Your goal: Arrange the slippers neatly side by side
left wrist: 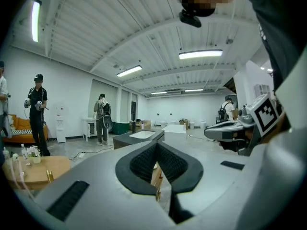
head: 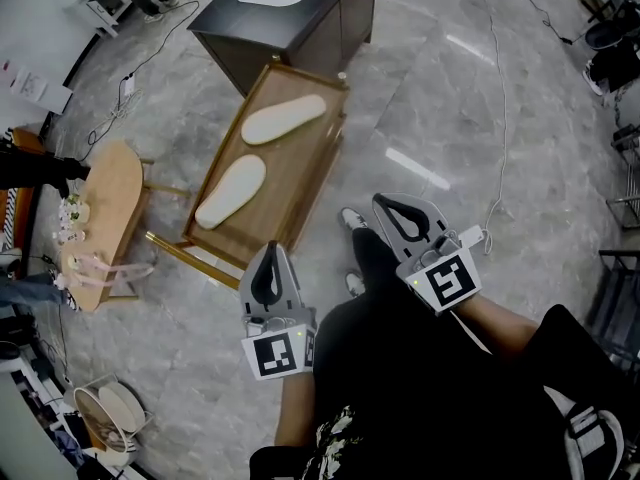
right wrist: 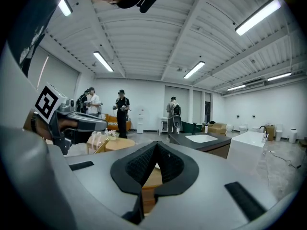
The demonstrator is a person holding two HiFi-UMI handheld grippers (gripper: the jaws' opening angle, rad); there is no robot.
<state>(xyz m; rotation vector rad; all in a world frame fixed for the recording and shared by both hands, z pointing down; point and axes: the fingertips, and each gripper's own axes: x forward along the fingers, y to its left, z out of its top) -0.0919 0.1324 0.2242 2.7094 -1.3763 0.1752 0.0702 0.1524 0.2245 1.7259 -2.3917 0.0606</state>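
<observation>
Two cream slippers lie on a low wooden tray table [head: 300, 173]. One slipper [head: 285, 119] is at its far end and the other slipper [head: 231, 191] is nearer, offset to the left; they are not lined up. My left gripper [head: 271, 251] is held in the air just short of the tray's near edge, shut and empty. My right gripper [head: 382, 202] is off to the right over the floor, also shut with nothing in it. In the left gripper view, the left gripper [left wrist: 157, 145] has its jaws together. The right gripper [right wrist: 156, 144] looks the same in the right gripper view.
A dark cabinet with a white top [head: 290, 8] stands beyond the tray. A round wooden side table [head: 105, 203] with small items is at the left. Cables [head: 500, 118] run over the grey floor. A basket of slippers [head: 110, 413] sits bottom left. People [left wrist: 37, 111] stand in the background.
</observation>
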